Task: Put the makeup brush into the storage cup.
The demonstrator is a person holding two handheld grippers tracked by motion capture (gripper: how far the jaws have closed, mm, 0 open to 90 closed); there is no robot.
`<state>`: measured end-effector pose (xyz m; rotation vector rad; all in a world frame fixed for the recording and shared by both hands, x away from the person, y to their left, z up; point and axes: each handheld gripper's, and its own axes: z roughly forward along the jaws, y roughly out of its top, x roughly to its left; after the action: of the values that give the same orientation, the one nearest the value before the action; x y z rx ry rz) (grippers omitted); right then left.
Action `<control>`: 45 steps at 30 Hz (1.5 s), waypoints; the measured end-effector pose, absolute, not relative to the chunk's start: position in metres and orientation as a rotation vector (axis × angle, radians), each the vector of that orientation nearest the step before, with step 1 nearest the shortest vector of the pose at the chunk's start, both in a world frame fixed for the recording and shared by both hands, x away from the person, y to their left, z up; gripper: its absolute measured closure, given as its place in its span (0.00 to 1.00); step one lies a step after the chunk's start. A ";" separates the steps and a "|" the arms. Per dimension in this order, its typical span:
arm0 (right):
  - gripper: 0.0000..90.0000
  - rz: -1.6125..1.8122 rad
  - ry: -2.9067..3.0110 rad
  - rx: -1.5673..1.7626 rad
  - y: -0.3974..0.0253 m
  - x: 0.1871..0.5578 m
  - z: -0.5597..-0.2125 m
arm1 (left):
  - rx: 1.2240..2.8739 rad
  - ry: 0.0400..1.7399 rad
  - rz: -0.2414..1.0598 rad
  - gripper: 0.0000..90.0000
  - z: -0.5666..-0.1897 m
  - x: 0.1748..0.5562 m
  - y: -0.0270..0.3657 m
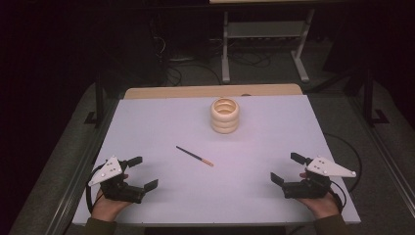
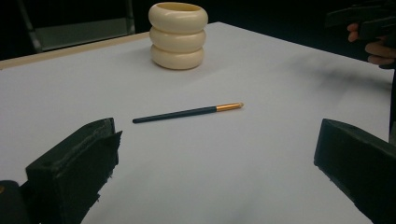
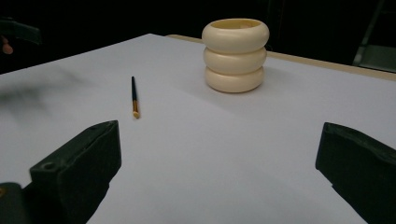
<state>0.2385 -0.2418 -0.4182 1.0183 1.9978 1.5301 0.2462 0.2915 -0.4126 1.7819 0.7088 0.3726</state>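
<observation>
Two grippers wait at the near edge, and nothing is in hand yet. Biggest first: the table (image 1: 161, 122), covered in white, bare apart from two items. At the far middle stands the holder (image 1: 224, 115), a cream pot shaped like three stacked rings, upright, mouth open. On the near left, the left gripper (image 1: 141, 172) is low over the surface with jaws spread wide and nothing between them; on the near right, the right gripper (image 1: 288, 169) matches it, jaws apart and empty. Smallest of all, the brush (image 1: 195, 155), slim, dark-handled with an orange end, lies flat in the middle, between the grippers and the holder, touching neither. By my reading, the job is at the start: picking up the brush and dropping it into the holder both remain.
</observation>
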 end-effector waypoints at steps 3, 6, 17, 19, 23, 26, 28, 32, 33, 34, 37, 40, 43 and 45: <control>0.00 1.525 2.002 1.010 -0.242 0.239 -0.418 | 1.780 0.710 0.366 0.00 -0.413 0.247 0.291; 0.00 1.518 2.003 1.004 -0.241 0.239 -0.419 | 1.787 0.709 0.363 0.00 -0.413 0.249 0.289; 0.00 1.517 2.007 0.991 -0.240 0.241 -0.419 | 1.813 0.683 0.372 0.00 -0.410 0.254 0.283; 0.00 1.516 2.005 0.989 -0.238 0.240 -0.418 | 1.806 0.687 0.369 0.00 -0.410 0.255 0.283; 0.00 1.510 2.004 0.982 -0.236 0.238 -0.417 | 1.794 0.687 0.364 0.00 -0.407 0.258 0.285; 0.00 1.508 2.007 0.980 -0.235 0.239 -0.417 | 1.783 0.681 0.368 0.00 -0.403 0.261 0.284; 0.00 1.508 2.007 0.978 -0.236 0.240 -0.417 | 1.781 0.675 0.367 0.00 -0.401 0.263 0.283; 0.00 1.510 2.005 0.976 -0.236 0.240 -0.418 | 1.779 0.671 0.365 0.00 -0.400 0.268 0.281; 0.00 1.510 2.005 0.975 -0.237 0.240 -0.418 | 1.778 0.670 0.365 0.00 -0.400 0.268 0.280; 0.00 1.506 2.005 0.974 -0.237 0.240 -0.418 | 1.781 0.672 0.367 0.00 -0.400 0.269 0.280; 0.00 1.510 2.002 0.983 -0.237 0.239 -0.417 | 1.782 0.669 0.364 0.00 -0.400 0.270 0.279; 0.00 1.516 1.996 0.988 -0.237 0.239 -0.417 | 1.770 0.668 0.357 0.00 -0.399 0.272 0.277; 0.00 1.518 1.993 0.990 -0.237 0.239 -0.417 | 1.766 0.668 0.354 0.00 -0.397 0.275 0.275; 0.00 1.508 1.995 0.985 -0.237 0.240 -0.418 | 1.762 0.661 0.351 0.00 -0.397 0.278 0.274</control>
<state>0.2400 -0.2371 -0.4176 0.9846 1.9949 1.5084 0.2782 0.2743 -0.3966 1.7617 0.6609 0.3512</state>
